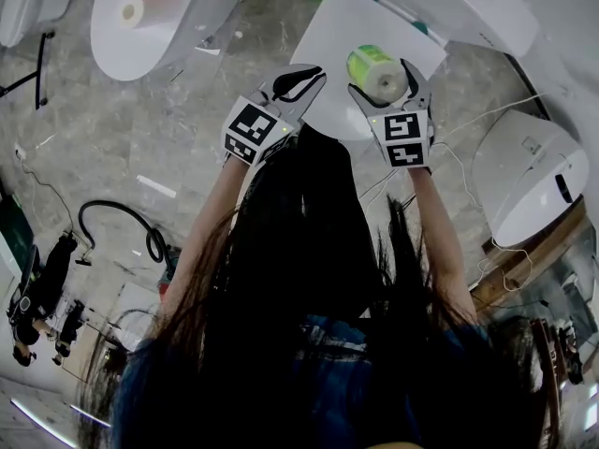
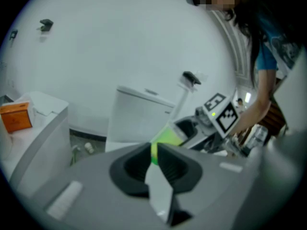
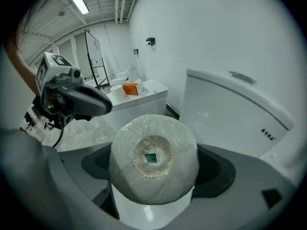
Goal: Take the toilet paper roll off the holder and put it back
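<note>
The toilet paper roll, white and wrapped in clear film with a green side, is held up in front of me with my right gripper shut on it. In the right gripper view the roll fills the space between the two dark jaws, its end facing the camera. My left gripper hovers just left of the roll, jaws shut with nothing between them. In the left gripper view the green roll shows beyond the closed jaws. A small black fitting sits on the wall; I cannot tell whether it is the holder.
A white toilet tank stands right behind the roll. A white cabinet at the upper left carries another paper roll and an orange box. A second toilet is on the right. A black hose lies on the floor.
</note>
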`<action>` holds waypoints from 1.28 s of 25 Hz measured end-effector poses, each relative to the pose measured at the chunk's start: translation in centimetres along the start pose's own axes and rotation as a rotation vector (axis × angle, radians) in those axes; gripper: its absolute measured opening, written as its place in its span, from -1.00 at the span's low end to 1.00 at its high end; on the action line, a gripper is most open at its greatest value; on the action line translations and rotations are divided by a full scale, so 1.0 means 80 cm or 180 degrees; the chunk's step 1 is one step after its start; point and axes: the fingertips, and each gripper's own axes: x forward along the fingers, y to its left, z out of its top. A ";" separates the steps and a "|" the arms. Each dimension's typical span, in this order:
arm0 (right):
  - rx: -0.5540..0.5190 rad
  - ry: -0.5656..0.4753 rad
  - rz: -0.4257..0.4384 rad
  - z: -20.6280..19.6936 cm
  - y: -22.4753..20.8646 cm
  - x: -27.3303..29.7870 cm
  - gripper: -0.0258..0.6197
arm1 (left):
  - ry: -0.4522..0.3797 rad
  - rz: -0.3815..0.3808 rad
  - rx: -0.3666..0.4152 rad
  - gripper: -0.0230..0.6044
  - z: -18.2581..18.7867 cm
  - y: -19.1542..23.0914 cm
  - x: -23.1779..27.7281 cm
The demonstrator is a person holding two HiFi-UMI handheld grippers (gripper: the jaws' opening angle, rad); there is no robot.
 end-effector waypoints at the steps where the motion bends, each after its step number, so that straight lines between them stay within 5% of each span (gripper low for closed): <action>1: -0.0031 0.0077 0.0045 -0.007 -0.002 0.015 0.54 | -0.0007 0.0003 0.0002 -0.85 0.000 0.001 0.000; 14: -0.0469 0.0697 -0.0010 -0.051 -0.036 0.181 0.54 | 0.0073 -0.0012 -0.0022 -0.85 -0.011 0.004 0.004; 32: -0.0521 0.0805 -0.0114 -0.050 -0.030 0.189 0.54 | 0.0124 -0.0020 -0.0038 -0.85 -0.019 -0.001 0.004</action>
